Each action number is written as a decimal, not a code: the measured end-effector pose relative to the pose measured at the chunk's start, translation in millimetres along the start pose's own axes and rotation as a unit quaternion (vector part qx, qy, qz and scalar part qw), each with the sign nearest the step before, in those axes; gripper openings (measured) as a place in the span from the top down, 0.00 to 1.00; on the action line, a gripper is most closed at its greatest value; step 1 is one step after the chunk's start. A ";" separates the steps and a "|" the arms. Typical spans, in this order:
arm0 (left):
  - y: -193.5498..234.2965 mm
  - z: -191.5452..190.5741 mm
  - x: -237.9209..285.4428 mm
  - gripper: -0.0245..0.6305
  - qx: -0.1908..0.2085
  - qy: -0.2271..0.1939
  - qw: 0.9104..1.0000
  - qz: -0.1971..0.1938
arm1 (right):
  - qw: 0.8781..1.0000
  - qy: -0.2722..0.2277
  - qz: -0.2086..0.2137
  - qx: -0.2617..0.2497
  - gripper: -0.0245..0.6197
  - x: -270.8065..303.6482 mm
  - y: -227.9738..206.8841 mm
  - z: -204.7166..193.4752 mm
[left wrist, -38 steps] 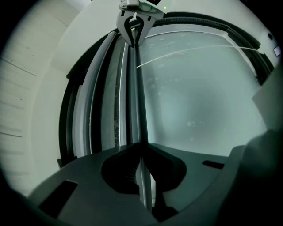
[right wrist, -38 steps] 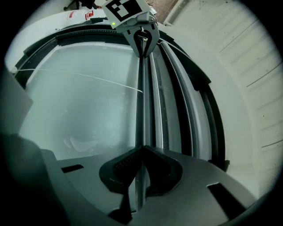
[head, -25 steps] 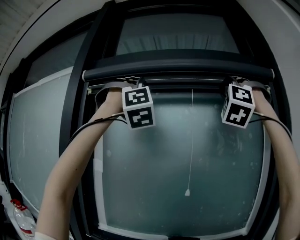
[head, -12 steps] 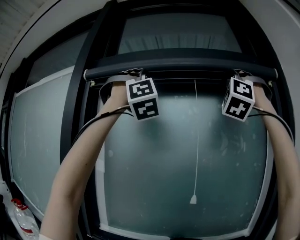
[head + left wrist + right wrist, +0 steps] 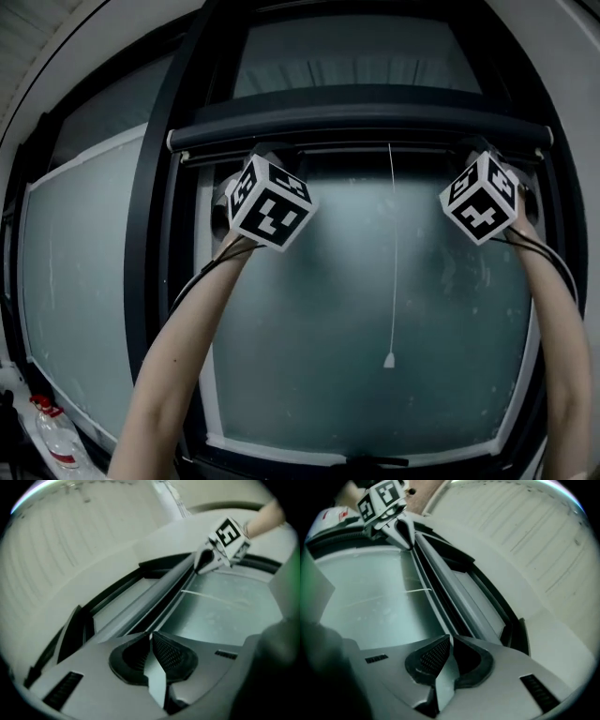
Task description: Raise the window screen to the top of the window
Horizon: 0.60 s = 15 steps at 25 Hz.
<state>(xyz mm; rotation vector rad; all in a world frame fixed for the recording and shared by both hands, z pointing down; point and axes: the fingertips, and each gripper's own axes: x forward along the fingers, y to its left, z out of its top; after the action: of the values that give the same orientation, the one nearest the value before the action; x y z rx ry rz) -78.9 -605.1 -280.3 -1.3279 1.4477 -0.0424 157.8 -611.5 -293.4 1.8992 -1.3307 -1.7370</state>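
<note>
Both tools have tipped since the earlier frame, their marker cubes now corner-on, and the screen bar (image 5: 356, 128) sits slightly higher in the upper centre of the head view. Left tool (image 5: 151, 637): jaws closed together, nothing between them, tips pointing at the bar. Right tool (image 5: 451, 640): likewise clenched and empty, tips just below the bar. Whether either tip touches the bar cannot be told. A pull cord (image 5: 391, 253) hangs from the bar's middle over the glass (image 5: 309, 309).

Assessment: the bar appears at or near the top of the pane, so the raise looks almost complete. To finish well, press both closed tips upward evenly so the bar stays level, keep clear of the cord, and ease off only once it seats
</note>
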 end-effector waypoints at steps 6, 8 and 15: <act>-85.7 -35.5 -74.1 0.93 -0.341 -0.066 0.934 -0.079 | 0.948 -0.093 0.042 0.303 0.92 -72.7 75.7 -29.1; -121.5 -56.7 -111.6 0.93 -0.391 -0.065 0.916 -0.067 | 0.913 -0.106 0.075 0.387 0.92 -117.7 120.7 -45.4; -278.0 -156.8 -242.1 0.93 -0.508 0.021 0.855 -0.098 | 0.827 -0.066 0.154 0.537 0.95 -276.3 280.6 -83.0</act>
<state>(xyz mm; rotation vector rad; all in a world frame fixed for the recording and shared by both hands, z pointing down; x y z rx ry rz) -62.7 -629.9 119.3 -2.3324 1.3886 0.6508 139.6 -595.1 108.3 1.7681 -2.8812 -0.9728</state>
